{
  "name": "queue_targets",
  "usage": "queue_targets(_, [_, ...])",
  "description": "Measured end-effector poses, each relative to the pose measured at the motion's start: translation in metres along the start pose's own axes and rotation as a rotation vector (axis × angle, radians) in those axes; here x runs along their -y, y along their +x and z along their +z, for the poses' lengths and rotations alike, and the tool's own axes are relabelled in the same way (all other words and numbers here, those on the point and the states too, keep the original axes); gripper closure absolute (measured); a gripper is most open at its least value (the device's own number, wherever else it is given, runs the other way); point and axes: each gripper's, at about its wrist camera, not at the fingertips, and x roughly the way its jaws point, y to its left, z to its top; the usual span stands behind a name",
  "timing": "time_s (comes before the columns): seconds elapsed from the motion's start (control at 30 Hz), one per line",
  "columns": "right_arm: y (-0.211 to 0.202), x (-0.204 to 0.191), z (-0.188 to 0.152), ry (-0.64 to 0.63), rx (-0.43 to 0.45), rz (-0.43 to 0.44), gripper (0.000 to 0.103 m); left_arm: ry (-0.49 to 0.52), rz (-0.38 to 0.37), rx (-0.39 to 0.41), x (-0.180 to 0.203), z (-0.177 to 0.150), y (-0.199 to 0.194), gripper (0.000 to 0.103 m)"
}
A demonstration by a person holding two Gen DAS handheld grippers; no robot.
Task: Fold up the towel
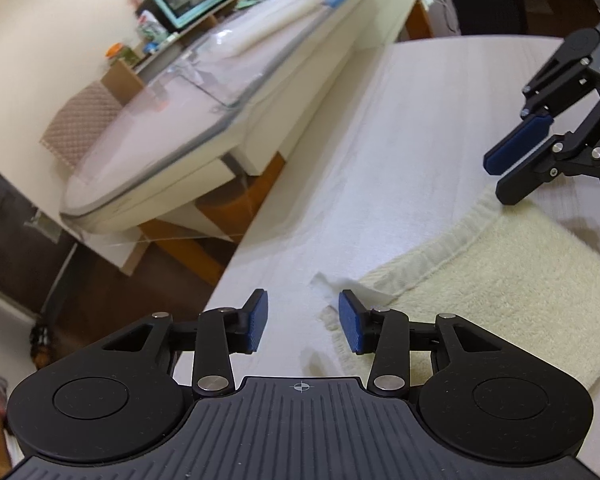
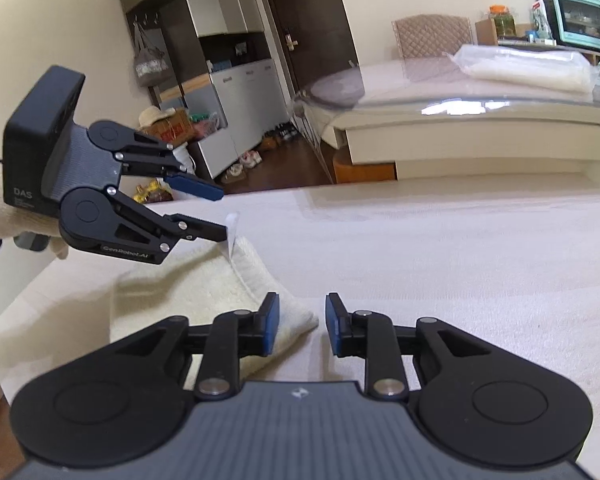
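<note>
A cream towel [image 1: 500, 280] lies folded on the white table; it also shows in the right wrist view [image 2: 204, 288]. A white label [image 1: 328, 282] sticks out at its near corner. My left gripper [image 1: 303, 326] is open and empty just above that corner; it also shows in the right wrist view [image 2: 222, 214]. My right gripper [image 2: 302, 328] is open and empty above another corner of the towel; in the left wrist view it [image 1: 496, 178] hovers over the towel's far edge.
The white table [image 1: 380, 152] stretches ahead. Beyond it stands a glass-topped table [image 2: 460, 104] with a plastic bag and a teal oven [image 2: 580, 16]. Cabinets and a door [image 2: 300, 32] are behind. The floor drops off at the table's left edge.
</note>
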Motion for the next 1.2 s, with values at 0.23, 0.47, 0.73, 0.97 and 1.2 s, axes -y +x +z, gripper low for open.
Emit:
queue_targets(0.23, [-0.001, -0.032, 0.0, -0.214, -0.024, 0.063, 0.08, -0.029, -0.035, -0.02, 0.012, -0.009, 0.003, 0.06])
queue_targets(0.47, [0.014, -0.036, -0.003, -0.243, -0.089, 0.018, 0.082, -0.064, -0.029, -0.023, 0.012, -0.012, 0.016, 0.058])
queue_targets(0.73, [0.012, -0.046, -0.009, -0.282, -0.083, 0.001, 0.082, -0.072, -0.01, -0.041, 0.015, -0.011, 0.019, 0.059])
queue_targets(0.97, [0.013, -0.045, -0.01, -0.285, -0.083, -0.002, 0.081, -0.068, -0.008, -0.049, 0.016, -0.01, 0.02, 0.059])
queue_targets(1.2, [0.013, -0.044, -0.01, -0.288, -0.084, -0.003, 0.08, -0.104, -0.004, -0.043, 0.015, -0.011, 0.019, 0.058])
